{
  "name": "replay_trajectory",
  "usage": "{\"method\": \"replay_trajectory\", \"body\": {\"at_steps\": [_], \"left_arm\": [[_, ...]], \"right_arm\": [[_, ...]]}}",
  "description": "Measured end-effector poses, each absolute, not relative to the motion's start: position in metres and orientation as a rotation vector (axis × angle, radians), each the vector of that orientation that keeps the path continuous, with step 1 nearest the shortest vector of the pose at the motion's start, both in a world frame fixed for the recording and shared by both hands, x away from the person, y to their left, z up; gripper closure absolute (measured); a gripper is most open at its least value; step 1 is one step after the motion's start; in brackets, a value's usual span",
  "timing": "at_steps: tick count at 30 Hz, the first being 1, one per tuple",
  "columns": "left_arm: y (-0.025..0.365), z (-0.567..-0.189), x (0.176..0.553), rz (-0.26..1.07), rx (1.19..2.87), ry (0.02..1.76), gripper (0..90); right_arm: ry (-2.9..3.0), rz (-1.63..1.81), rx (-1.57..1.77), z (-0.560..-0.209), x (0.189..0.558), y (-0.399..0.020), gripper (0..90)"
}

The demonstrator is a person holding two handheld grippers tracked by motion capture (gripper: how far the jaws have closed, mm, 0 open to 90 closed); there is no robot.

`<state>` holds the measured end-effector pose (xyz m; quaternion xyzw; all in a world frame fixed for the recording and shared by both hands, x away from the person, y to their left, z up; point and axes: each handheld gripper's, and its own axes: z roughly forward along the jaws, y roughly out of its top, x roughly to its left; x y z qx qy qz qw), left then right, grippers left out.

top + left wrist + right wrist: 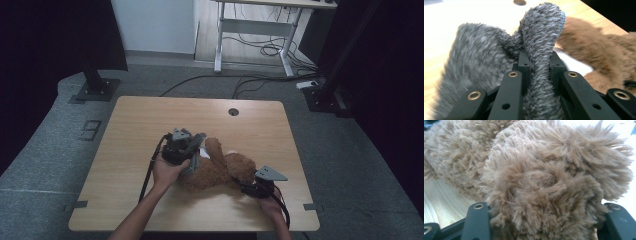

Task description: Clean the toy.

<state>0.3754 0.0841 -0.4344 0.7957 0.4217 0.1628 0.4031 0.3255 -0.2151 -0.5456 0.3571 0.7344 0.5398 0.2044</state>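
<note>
You're working in a dim room with grey carpet, a white-legged desk (pixel 255 35) and loose cables at the back, and a pale wooden tabletop (pixel 150 120) with a cable hole (pixel 233 111) near its far edge. The brown teddy bear (pixel 220 170) is lying on its back near the front middle of that tabletop, its long axis running roughly left to right between your two hands, head end toward your right. Your right tongs (pixel 247 187) are sitting at that head end, clamping the fuzzy head (pixel 544 182) between the jaws, so that side is looking anchored. Your left tongs (pixel 192 150) are pressed together on a fold of grey furry fabric (pixel 539 50), which is hanging over the bear's leg end; in the left gripper view the bear's brown fur (pixel 604 52) is lying just beyond and to the right of the fabric. So I'd say the next move is all about drawing that grey piece along the body toward the head, and your left hand (pixel 167 172) is the nearer one for it.
</note>
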Motion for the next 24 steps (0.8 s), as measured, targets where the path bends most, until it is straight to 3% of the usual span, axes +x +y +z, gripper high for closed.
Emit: {"method": "replay_trajectory", "body": {"at_steps": [14, 24], "left_arm": [[0.027, -0.426, 0.364, 0.361, 2.033, 0.923, 76.8], [0.068, -0.44, 0.385, 0.405, 2.03, 1.054, 76.6]], "right_arm": [[2.049, 1.506, 1.0, -0.546, 0.326, -0.217, 38.6], [2.051, 1.505, 0.995, -0.545, 0.325, -0.215, 38.6]]}}
